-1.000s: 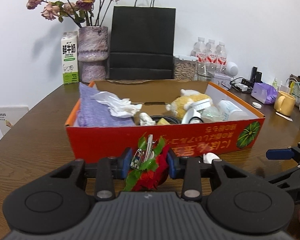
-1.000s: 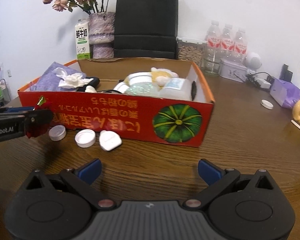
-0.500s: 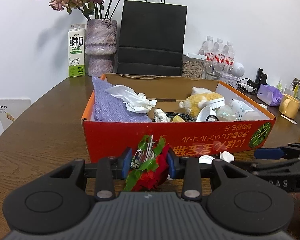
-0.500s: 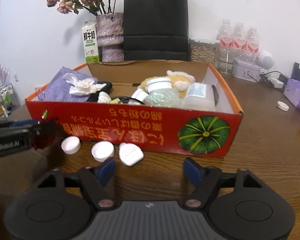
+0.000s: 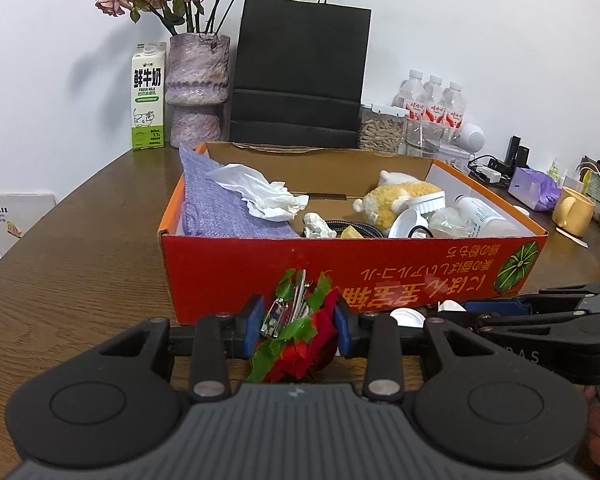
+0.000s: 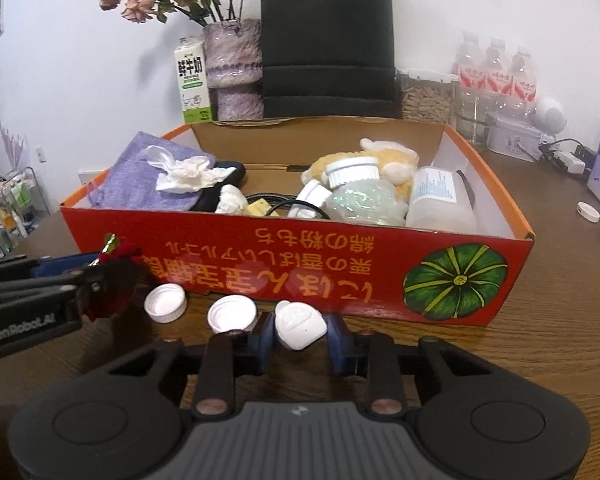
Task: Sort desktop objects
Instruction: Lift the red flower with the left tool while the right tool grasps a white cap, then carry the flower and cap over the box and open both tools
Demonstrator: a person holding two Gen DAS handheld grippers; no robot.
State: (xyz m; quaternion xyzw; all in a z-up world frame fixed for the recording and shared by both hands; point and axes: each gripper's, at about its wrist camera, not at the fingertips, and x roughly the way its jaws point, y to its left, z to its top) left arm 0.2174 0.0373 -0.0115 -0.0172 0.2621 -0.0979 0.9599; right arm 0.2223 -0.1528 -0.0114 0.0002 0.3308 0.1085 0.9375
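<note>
A red flower clip [image 5: 296, 332] is held by the left tongs [image 5: 296, 326]; the right tongs [image 6: 300, 336], wide earlier, are closing around a white cap [image 6: 300, 326] before the red box [image 6: 300, 256].

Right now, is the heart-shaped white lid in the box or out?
Out. The lid lies on the table before the box, between the closing right gripper jaws.

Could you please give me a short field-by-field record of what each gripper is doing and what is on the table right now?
left gripper: shut on red rose brooch
right gripper: jaws closing around white heart-shaped piece, left pad touching it, right pad with a small gap
loose on table: two round white caps
red box: holds purple cloth, tissue, plush toy, bottle
</note>
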